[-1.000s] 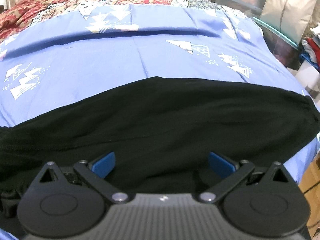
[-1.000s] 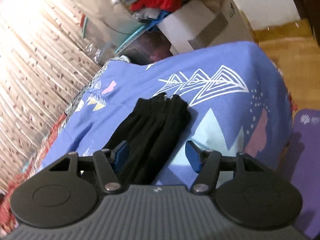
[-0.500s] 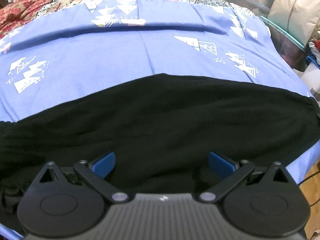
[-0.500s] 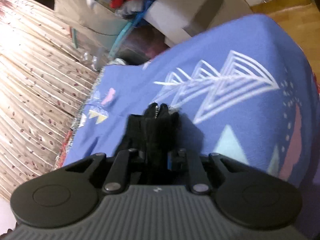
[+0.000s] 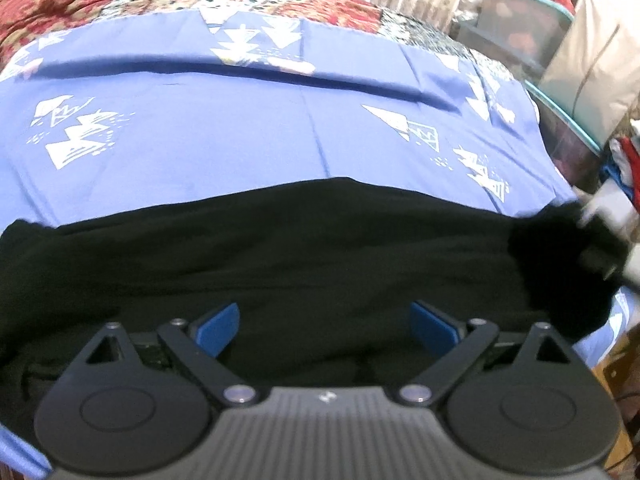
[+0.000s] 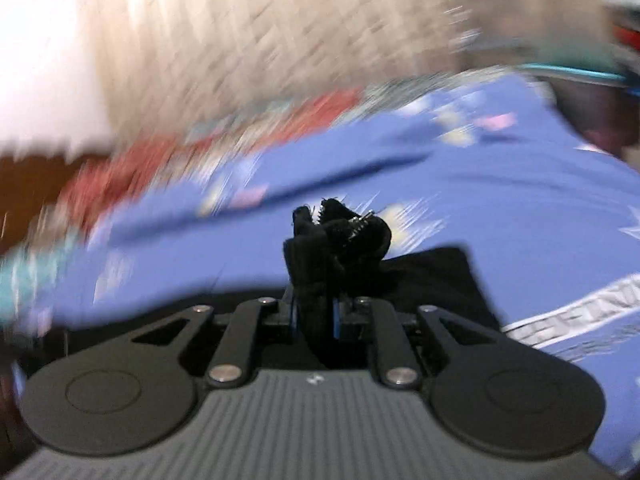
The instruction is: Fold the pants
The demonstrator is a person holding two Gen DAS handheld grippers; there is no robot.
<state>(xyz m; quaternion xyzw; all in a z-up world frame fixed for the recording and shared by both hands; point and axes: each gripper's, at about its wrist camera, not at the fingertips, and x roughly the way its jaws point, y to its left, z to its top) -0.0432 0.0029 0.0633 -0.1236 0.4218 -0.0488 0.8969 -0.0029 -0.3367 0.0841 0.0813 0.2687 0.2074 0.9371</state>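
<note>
We see black pants [image 5: 304,248] spread across blue sheet [image 5: 240,128], directly under and ahead of our left gripper [image 5: 326,320]. Its jaws stand wide, just been closing slightly, pads clear of cloth. Our right gripper [image 6: 314,314] narrow, clamped on bunched pants end [image 6: 336,236], lifted off sheet. Right view blurred.

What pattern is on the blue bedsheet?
White geometric triangles on the blue bedsheet; clearest in the left wrist view.
</note>
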